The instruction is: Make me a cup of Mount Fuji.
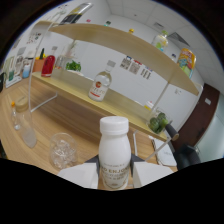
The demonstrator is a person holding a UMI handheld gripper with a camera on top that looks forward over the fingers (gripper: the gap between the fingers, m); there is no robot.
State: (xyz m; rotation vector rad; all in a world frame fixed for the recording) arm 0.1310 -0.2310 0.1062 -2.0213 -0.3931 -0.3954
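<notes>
White milk bottle (114, 152) stands upright, clamped between the claw (114, 176) fingers, above the desk (60, 112) beside a clear glass (63, 149). Keeping it vertical until over the glass should prevent spills.

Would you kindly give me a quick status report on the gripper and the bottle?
Gripper shut on white milk bottle, bottle upright, cap on. Clear glass cup just beside, on wooden counter. Nothing blocking.
</notes>
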